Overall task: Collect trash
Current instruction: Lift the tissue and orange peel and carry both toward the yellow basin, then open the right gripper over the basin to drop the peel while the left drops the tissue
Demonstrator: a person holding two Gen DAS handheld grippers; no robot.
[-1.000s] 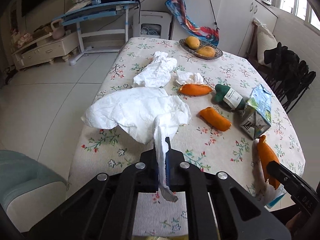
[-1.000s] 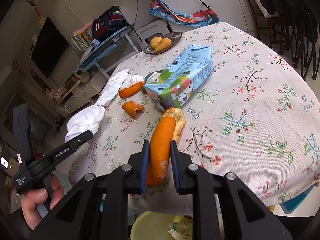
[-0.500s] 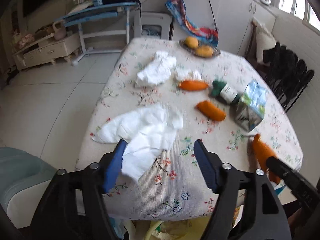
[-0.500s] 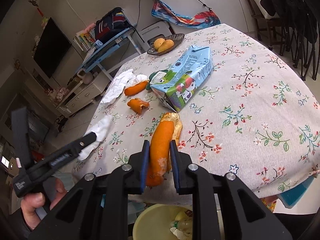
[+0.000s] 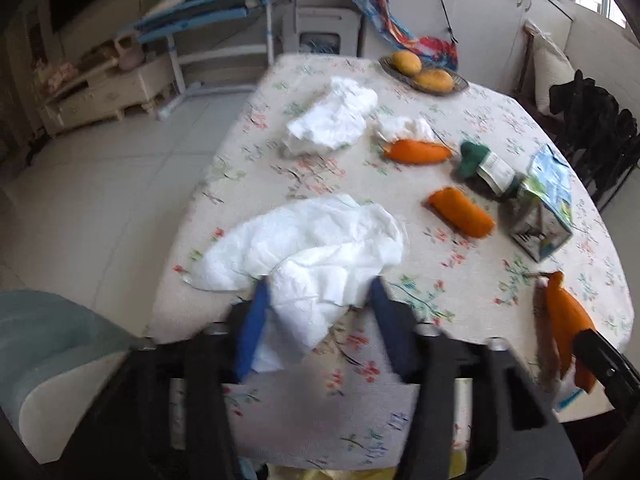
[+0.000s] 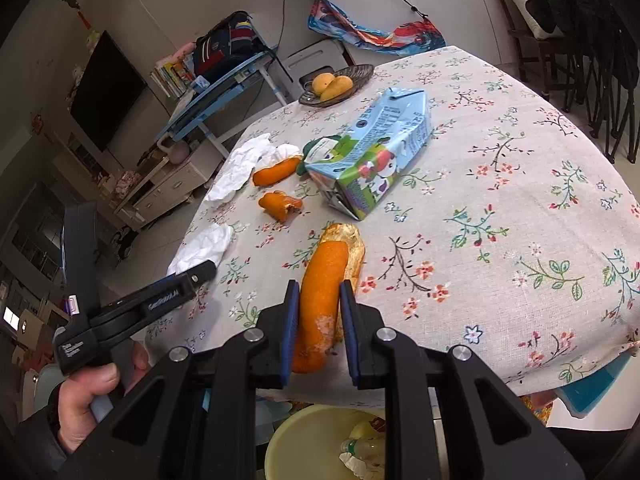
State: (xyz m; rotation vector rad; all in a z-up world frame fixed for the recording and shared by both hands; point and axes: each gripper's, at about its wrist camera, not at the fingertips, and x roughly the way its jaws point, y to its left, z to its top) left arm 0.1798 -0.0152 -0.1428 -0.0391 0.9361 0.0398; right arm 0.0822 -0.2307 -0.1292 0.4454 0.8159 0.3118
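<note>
Left hand-held gripper (image 5: 316,320) jaws closing (angled steeply down); right hand-held gripper (image 6: 318,332) clamped, tilted downward.

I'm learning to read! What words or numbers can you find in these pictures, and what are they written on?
"GenRobot.AI": only roughly readable, on the arm of the left gripper, in the right wrist view.
Small white print on the left gripper's handle: too small to read.
Print on the blue milk carton: too small to read.
White label on the green bottle: blurred, unreadable.
Spines of the books on the shelf: unreadable.
</note>
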